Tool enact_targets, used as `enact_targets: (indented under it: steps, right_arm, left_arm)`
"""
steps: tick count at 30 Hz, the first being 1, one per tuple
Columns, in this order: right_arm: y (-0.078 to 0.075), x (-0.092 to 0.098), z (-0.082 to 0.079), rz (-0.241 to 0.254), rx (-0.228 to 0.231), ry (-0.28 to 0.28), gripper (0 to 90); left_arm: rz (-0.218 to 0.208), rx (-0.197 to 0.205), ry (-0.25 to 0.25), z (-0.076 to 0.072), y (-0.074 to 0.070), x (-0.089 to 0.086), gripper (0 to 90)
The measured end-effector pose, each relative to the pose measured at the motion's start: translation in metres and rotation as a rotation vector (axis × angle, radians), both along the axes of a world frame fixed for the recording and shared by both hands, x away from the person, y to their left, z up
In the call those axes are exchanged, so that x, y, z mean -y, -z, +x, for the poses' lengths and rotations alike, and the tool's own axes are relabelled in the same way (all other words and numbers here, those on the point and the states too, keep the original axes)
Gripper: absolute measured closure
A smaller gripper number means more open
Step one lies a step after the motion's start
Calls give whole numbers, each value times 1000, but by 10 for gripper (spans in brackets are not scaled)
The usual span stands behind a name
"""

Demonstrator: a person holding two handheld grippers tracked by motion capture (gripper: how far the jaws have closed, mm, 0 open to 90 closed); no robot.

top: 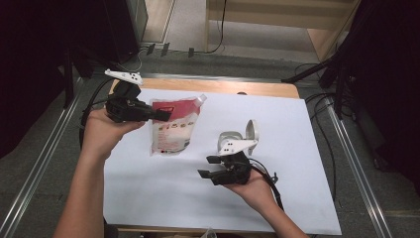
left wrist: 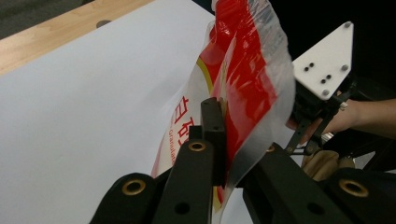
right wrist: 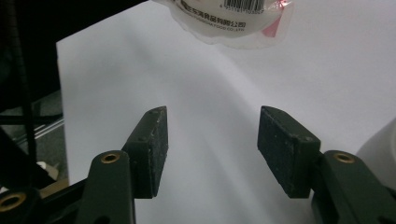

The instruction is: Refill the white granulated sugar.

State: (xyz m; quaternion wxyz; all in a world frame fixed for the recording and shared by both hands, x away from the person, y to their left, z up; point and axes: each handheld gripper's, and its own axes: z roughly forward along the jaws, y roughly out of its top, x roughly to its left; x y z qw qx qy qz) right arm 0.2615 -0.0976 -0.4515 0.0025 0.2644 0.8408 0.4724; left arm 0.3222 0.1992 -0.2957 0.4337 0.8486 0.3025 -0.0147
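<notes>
Step in hand: the left gripper point(top: 161, 115) held the pouch point(top: 173, 126) by its upper edge, lifting that end off the white sheet point(top: 277, 129), while the right gripper point(top: 208, 167) waited nearby; judged to be a pick-up or a handover under way.
Left jaws: clamped together on the red-and-clear film of the pouch point(left wrist: 243, 88).
Right jaws: apart, nothing between them, pointed across the sheet toward the pouch's lower edge point(right wrist: 229, 23).
Pouch: at the left of the sheet, spout corner up toward the far side, bottom end low over the sheet; contact could not be told.
Next move: probably needs the right gripper to close in on the free lower end.
Other thing: a white container with a flipped-up lid point(top: 242, 136), just beyond the right gripper.
Surface: white sheet over a wooden counter point(top: 223, 88).
Room: grey floor, cables, dark surroundings.
</notes>
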Motion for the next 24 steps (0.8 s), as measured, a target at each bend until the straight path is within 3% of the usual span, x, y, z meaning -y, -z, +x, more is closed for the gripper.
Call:
enact_targets:
  steps: [8,15,17,20,24]
  right_arm:
    - [8,-26,4,-34,49,21,390]
    - [23,-46,12,-18,41,74,400]
    - [29,-50,15,-18,47,102,375]
    - [37,-55,21,10,44,142,266]
    - [43,-63,23,-18,46,190,208]
  left_arm:
    - [13,3,29,-5,-6,10,900]
    - [38,-13,56,-7,-3,22,900]
    - [51,-14,62,-7,-2,25,900]
    - [47,-24,70,-6,0,29,900]
    - [52,-34,70,-5,2,31,900]
